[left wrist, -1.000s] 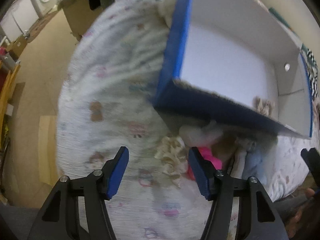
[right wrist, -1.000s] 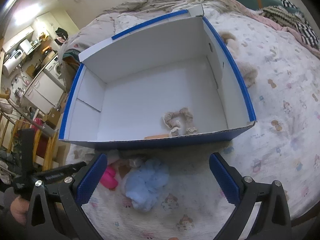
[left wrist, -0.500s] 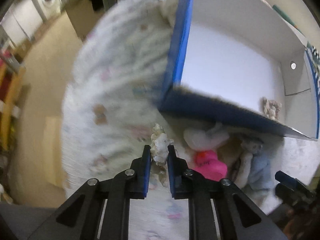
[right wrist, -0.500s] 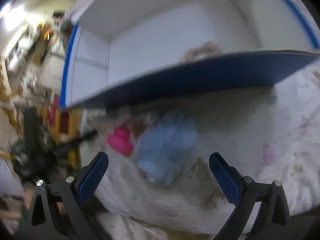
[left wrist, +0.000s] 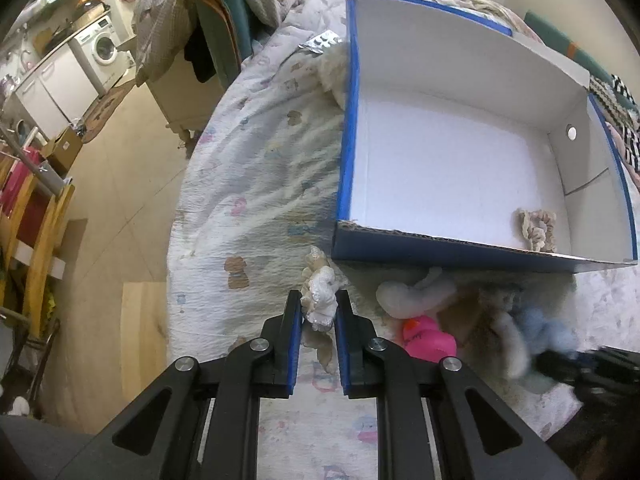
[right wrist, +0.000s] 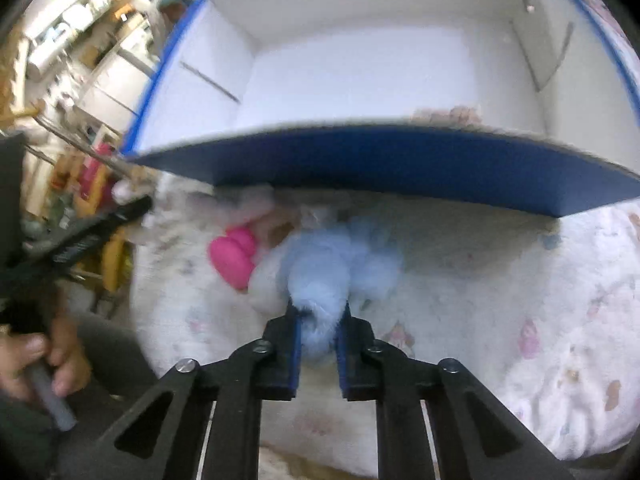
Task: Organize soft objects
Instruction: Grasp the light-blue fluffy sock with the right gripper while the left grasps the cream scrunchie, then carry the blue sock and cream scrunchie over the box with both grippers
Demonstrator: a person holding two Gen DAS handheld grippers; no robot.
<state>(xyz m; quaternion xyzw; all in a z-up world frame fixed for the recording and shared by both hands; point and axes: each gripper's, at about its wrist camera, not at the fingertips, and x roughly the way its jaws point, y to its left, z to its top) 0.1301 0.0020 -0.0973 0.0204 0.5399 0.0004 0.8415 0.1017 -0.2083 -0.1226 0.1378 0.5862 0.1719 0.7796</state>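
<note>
Soft objects lay in a loose heap on the bed (left wrist: 256,184), tight against the near blue wall of an open cardboard box (left wrist: 440,246). No brand or lettering on the box or the toys could be read from either wrist view; a dark mark on the pink toy was too small to make out.

Farthest left, the left hand-held gripper (left wrist: 318,306) was narrow, its blue pads pinching a cream ruffled scrunchie (left wrist: 320,292) just off the box's near left corner. Right of it lay a white plush piece (left wrist: 416,292), then a bright pink toy (left wrist: 428,338), then a grey-beige fluffy piece (left wrist: 500,336), all touching one another. Next came a pale blue fluffy toy (right wrist: 336,264), where the right hand-held gripper (right wrist: 318,316) was closing, its pads already pressed into the blue fur at the toy's near end.

The box was white inside with blue outer walls and rims, and held one thing: a beige scrunchie (left wrist: 536,228) lying on its floor in the near right corner. A round hole showed in its right wall.

The bed's cover was white with small pastel bear prints.
</note>
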